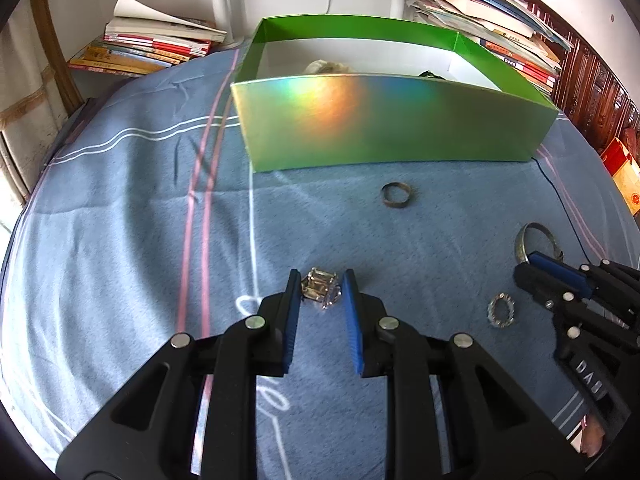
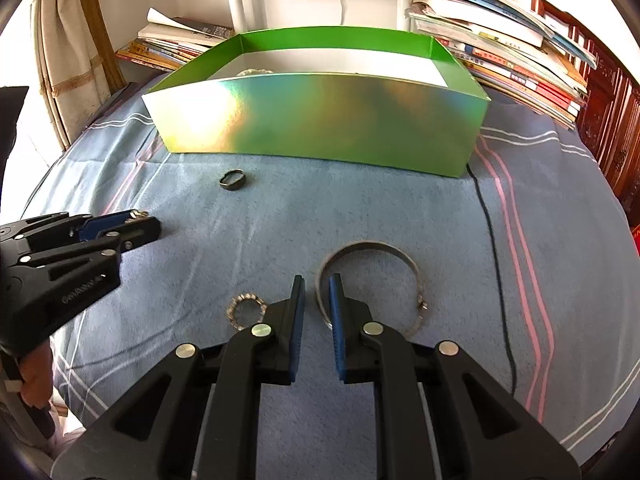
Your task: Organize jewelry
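Observation:
On the blue striped cloth, my left gripper (image 1: 322, 280) is shut on a clear crystal jewel piece (image 1: 320, 291) that rests on the fabric; the same piece glints at its tips (image 2: 138, 214) in the right wrist view. My right gripper (image 2: 318, 284) is shut on the near band of a silver bangle (image 2: 372, 246), which lies flat on the cloth. A small dark ring (image 1: 396, 196) lies in front of the green box (image 1: 380, 128). A sparkly little ring (image 2: 246, 310) lies between the two grippers. A pale item (image 1: 328, 67) shows inside the box.
Stacks of books (image 1: 152, 44) and papers (image 2: 512, 52) lie behind the box. A thin dark cord (image 2: 492, 240) runs across the cloth on the right. Dark wooden furniture (image 1: 592, 92) stands at far right. A person's hand (image 2: 36, 376) holds the left gripper.

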Demonstrator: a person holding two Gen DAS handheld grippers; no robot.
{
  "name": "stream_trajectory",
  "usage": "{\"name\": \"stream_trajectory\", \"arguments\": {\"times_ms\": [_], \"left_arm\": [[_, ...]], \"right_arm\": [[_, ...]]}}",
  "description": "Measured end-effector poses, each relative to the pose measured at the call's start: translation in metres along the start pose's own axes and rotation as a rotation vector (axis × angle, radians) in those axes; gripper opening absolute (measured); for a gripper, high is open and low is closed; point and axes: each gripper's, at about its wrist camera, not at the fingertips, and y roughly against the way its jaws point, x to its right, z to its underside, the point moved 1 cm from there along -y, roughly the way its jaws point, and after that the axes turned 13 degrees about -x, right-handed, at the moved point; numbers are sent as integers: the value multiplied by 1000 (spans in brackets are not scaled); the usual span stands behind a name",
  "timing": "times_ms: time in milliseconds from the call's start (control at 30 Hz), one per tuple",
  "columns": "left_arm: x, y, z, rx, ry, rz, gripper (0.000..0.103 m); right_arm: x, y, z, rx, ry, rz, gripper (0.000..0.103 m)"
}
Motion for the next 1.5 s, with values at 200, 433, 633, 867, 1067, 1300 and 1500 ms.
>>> {"name": "stream_trajectory", "arguments": {"times_ms": [200,433,633,867,1067,1300,1500], "left_arm": [[-10,5,5,-8,16,16,32],[-13,4,4,-8,22,22,40],[-9,1,3,-6,12,28,44],[-11,2,3,-5,1,31,44],[-7,3,7,-6,-13,9,42],[2,5,7,15,-8,-53,34],[3,4,4,18,-9,-40,34]], "right_arm": [[16,10,7,7,-49,33,44],[16,11,9,12,-35,42,51],[3,-2,0,2,-26,39,51],[1,-3,-1,10,-17,59,51],[2,-3,0,13,-17,61,51],[3,-2,2,20,-18,63,49],[1,-3,-1,18,-22,67,48]]}}
